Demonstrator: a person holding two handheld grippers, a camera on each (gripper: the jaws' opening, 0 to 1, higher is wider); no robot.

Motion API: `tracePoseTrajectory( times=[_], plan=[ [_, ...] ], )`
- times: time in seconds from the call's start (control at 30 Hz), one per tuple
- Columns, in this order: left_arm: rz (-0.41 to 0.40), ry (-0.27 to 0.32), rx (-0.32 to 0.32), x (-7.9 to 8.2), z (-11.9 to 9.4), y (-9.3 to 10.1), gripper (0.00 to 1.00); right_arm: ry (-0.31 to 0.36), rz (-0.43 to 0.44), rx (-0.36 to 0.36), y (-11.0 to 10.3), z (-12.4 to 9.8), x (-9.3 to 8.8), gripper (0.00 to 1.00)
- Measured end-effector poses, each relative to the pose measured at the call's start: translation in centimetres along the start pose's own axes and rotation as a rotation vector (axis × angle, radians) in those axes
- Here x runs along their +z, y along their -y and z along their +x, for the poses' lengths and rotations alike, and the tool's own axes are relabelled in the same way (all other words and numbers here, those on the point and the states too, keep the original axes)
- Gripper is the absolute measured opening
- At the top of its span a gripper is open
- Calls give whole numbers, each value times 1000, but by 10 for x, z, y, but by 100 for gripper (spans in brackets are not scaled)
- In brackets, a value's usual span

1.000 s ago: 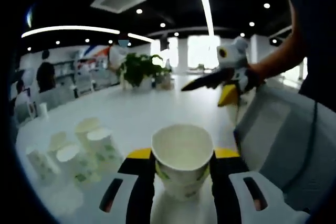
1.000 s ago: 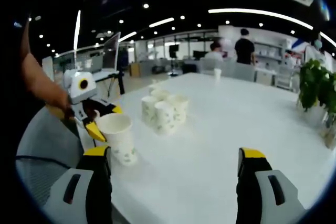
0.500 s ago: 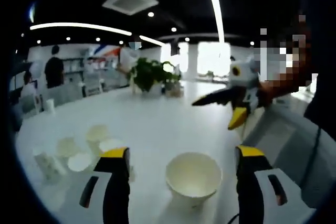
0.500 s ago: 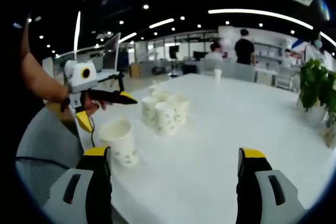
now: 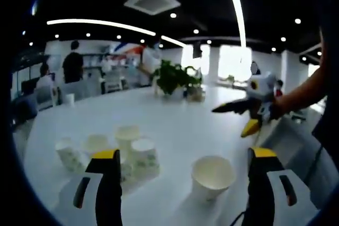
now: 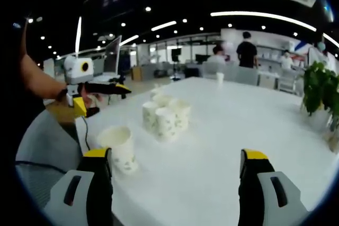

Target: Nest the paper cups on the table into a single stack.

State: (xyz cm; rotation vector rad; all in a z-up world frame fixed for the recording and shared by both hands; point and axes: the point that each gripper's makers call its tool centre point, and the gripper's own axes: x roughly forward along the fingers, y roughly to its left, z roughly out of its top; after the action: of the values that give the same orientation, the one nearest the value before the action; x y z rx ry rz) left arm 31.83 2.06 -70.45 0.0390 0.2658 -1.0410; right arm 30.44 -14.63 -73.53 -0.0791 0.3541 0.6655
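The left gripper (image 5: 183, 165) hangs over the table's near edge with its jaws spread wide and nothing between them, and a single paper cup (image 5: 213, 176) stands upright on the white table (image 5: 175, 120) just ahead, between the jaw tips but apart from both. Off to that cup's left sits the cluster of paper cups (image 5: 114, 149), upright and packed close, partly hidden behind the left jaw, so their number is hard to count. Across the table, the right gripper (image 5: 249, 114) comes in from the right, held in a hand, jaws parted and empty. From the right gripper view, the right gripper's (image 6: 177, 165) own jaws stand wide apart over bare table, and the single cup (image 6: 118, 146) sits near the table's corner beside the left jaw, with the cluster (image 6: 163, 115) further along that edge. The left gripper (image 6: 98, 96) shows there above and behind the single cup, clear of it. A potted plant (image 5: 177, 78) stands at the far end, cut off at the right edge in the right gripper view. Another small cup (image 5: 70, 99), perhaps, sits far off, blurred. People stand in the background.
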Motion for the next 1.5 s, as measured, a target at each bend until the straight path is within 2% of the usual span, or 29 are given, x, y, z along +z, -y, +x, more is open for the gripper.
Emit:
tracePoseTrajectory(
  times=[0.13,0.33,0.43,0.6,0.7,0.83,0.97,1.1,1.27,1.4,1.5],
  plan=[
    [-22,10,53,0,-15,-11,98,6,-5,-2,0,1,1,100],
    [-14,-17,116,-9,-38,-23,98,23,-18,-14,4,1,7,100],
    [-13,-31,152,-14,-47,-31,98,64,-11,-26,9,0,14,100],
    [-13,-35,189,-18,-59,-40,98,70,-19,-30,10,0,16,100],
    [-3,-58,215,-24,-66,-43,98,89,-16,-28,11,-1,18,100],
    [5,-63,225,-26,-73,-43,98,92,-7,-31,13,0,18,100],
    [36,-103,235,-31,-80,-46,98,93,-13,-28,13,2,19,100],
    [22,-97,253,-32,-86,-52,98,80,-51,-14,12,4,19,100],
    [13,-102,272,-39,-89,-60,98,79,-60,1,15,7,20,100],
    [15,-110,274,-40,-90,-65,98,103,-31,14,19,9,23,100],
    [11,-108,272,-39,-89,-67,98,94,-20,7,24,10,20,100]
  ],
)
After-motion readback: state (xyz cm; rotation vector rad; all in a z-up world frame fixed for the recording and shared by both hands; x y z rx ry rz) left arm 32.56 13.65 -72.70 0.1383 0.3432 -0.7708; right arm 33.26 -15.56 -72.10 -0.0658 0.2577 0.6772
